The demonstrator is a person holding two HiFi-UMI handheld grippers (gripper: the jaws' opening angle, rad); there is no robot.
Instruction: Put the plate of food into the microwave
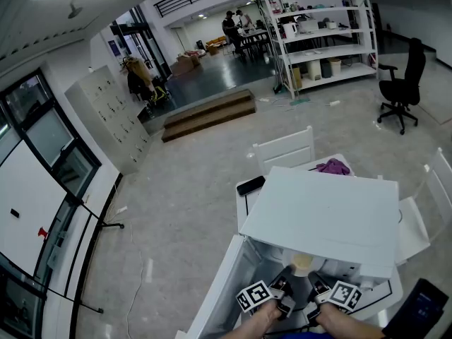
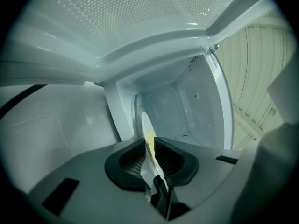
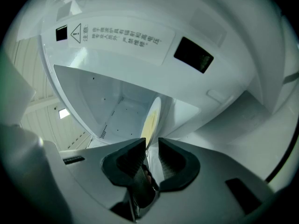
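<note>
Two hands at the near edge hold grippers side by side. Left gripper (image 1: 282, 289) has its jaws pinched nearly together on the near-left rim of the plate (image 1: 302, 263) of yellow food. Right gripper (image 1: 318, 289) clamps the near-right rim, jaws narrowly apart. Between them, the plate sits at the mouth of the white microwave (image 1: 325, 210), whose door (image 1: 224, 282) is swung open to the left.

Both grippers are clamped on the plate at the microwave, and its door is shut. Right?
No: the door is open, swung out to the left in the head view. The rest holds: the left gripper and right gripper each clamp the plate at the microwave.
</note>
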